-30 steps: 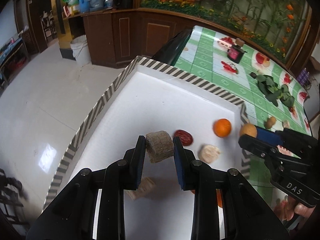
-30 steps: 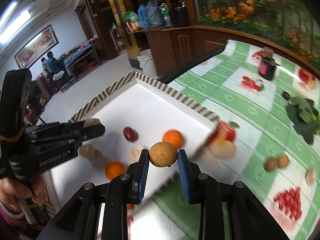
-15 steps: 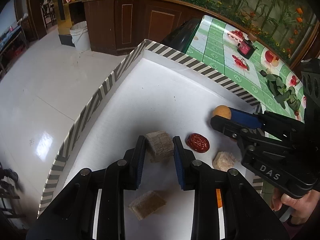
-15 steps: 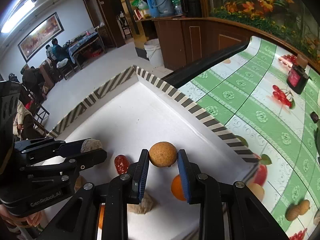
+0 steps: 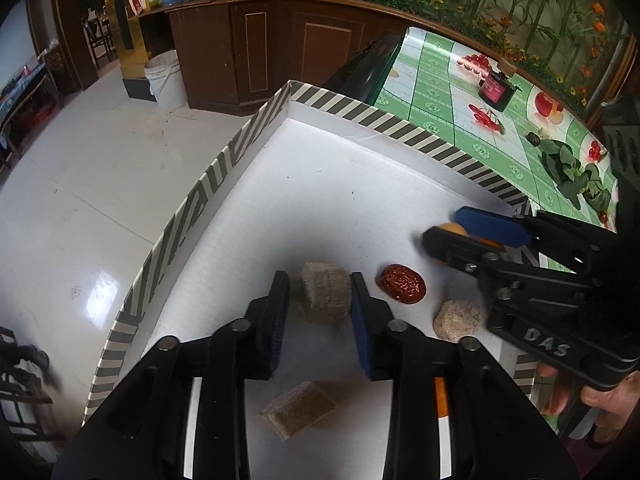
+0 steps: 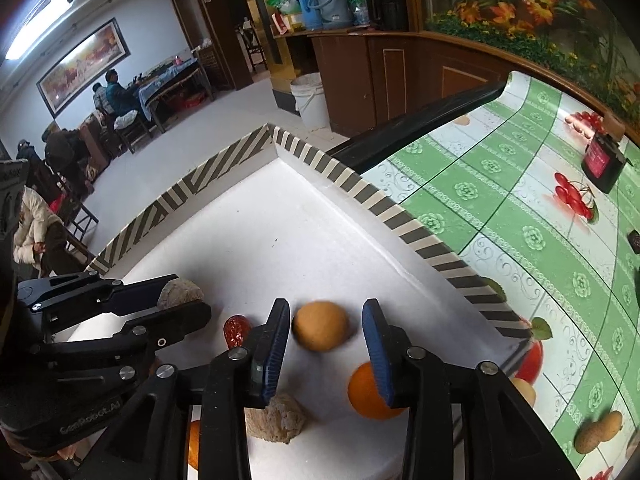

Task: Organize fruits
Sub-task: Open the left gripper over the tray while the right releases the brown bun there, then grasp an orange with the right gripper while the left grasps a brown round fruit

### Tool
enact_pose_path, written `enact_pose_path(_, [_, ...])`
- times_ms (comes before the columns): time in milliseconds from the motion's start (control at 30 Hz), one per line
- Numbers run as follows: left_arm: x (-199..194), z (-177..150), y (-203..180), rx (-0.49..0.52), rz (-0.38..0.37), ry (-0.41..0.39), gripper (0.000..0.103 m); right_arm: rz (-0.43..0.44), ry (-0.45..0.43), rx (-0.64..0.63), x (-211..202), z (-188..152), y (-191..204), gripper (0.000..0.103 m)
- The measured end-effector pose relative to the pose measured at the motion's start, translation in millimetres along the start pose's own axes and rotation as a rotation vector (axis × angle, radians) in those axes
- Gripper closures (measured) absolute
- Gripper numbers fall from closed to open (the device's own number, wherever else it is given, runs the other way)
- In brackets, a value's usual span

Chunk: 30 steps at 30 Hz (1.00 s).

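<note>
In the left wrist view, a brown block (image 5: 298, 408) is lying at the bottom centre of the frame, on the white floor of the tray (image 5: 256, 136), partly between the arms of the left tongs (image 5: 320, 312). Just above it, the left tongs are standing apart around a cake (image 5: 324, 298); the right pad is touching it or nearly so, while a narrow gap is showing on the left side. The cake is sitting on the tray floor. To its right a date (image 5: 402, 283) is lying, and lower right of that a pale lump (image 5: 458, 320) is resting beside the right tongs (image 5: 452, 232), which are reaching in from the right edge with a round fruit barely showing between their tips.

In the right wrist view, the lump (image 6: 276, 420) is sitting at the bottom centre, under the left finger of the right tongs (image 6: 326, 334). An orange (image 6: 370, 394) is lying lower right, partly behind the right finger. The right tongs are spread wide, with a brown fruit (image 6: 320, 330) lying loose on the tray (image 6: 328, 168) between the pads, gaps showing on both sides. The date (image 6: 236, 330) is peeking out left of the left finger. Further left, the left tongs (image 6: 188, 304) are coming in with the cake (image 6: 178, 292) between their tips. Beyond the striped tray rim, the green-checked counter (image 6: 500, 200) is filling the right of the frame, with a peanut (image 6: 598, 432) lying at lower right.
</note>
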State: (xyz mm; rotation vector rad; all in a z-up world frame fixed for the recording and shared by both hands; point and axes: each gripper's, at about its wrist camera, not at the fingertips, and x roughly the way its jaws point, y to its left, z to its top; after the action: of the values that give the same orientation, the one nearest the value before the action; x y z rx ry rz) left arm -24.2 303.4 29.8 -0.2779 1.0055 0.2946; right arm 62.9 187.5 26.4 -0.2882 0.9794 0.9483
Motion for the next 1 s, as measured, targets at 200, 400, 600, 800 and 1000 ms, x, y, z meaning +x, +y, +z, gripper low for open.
enact_pose_path(200, [-7, -3, 6, -0.033, -0.002, -0.018, 0.053, 0.017, -0.041, 0.039, -21, -5, -7, 0.066])
enact_pose_path(400, [-22, -8, 0, -0.023, -0.005, -0.049, 0.053, 0.005, -0.093, 0.051, -50, -15, -5, 0.066])
enact_pose_path(600, [-40, -17, -18, 0.006, -0.020, -0.095, 0.053, -0.016, -0.119, 0.079, -77, -36, -8, 0.066])
enact_pose_path(800, [-54, -32, -46, 0.058, -0.042, -0.129, 0.053, -0.033, -0.137, 0.130, -97, -65, -14, 0.066])
enact_pose_path(1000, [-61, -46, -82, 0.111, -0.086, -0.132, 0.053, -0.057, -0.151, 0.187, -117, -95, -27, 0.066])
